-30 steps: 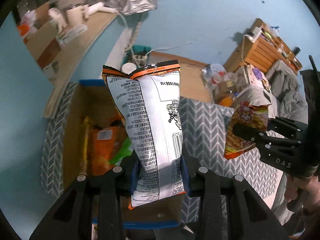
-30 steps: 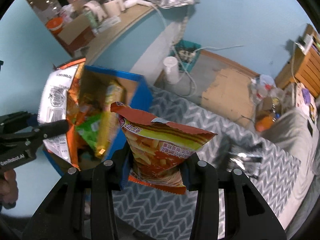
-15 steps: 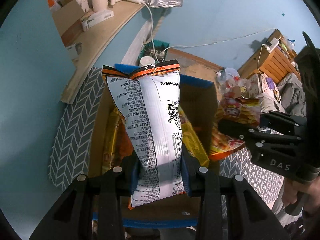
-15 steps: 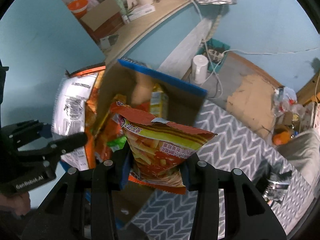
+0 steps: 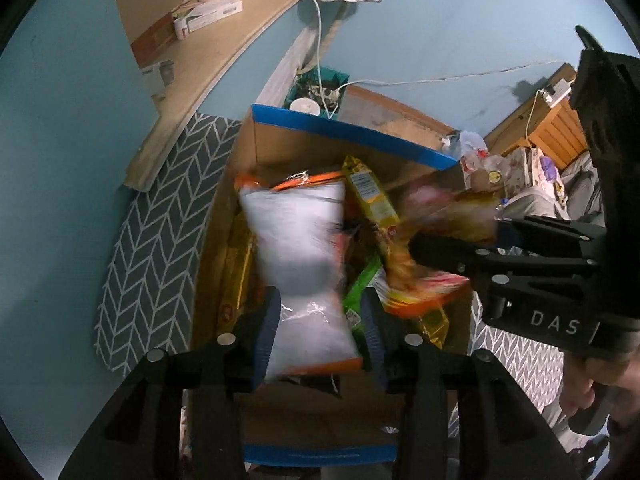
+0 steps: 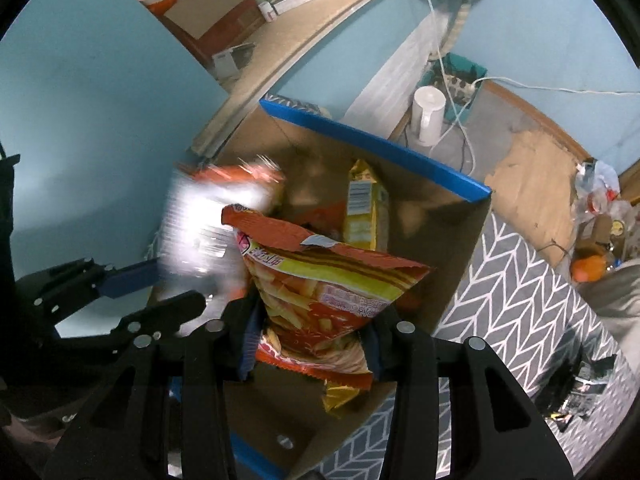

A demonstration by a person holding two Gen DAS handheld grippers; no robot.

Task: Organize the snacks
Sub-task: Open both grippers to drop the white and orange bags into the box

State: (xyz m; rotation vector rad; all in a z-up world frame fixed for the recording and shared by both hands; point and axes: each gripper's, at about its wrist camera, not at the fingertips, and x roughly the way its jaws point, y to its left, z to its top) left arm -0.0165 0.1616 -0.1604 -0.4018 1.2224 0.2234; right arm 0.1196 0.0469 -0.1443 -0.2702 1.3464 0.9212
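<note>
Both grippers were over the open cardboard box [image 5: 344,132]. Left gripper [image 5: 318,332] fingers appeared spread, white chip bag [image 5: 298,240] blurred between them, apparently dropping in. Right gripper [image 6: 308,344] clamped the orange fries bag [image 6: 320,288] above the box. Several snacks already lay inside; the fries bag remained to be released.

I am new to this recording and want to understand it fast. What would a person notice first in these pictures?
First, two snack bags over an open cardboard box with blue edges: a blurred white bag between the left gripper fingers, and a red-yellow fries bag clamped in the right gripper. Other snack packets already lie in the box, which sits on a grey chevron cloth.
</note>
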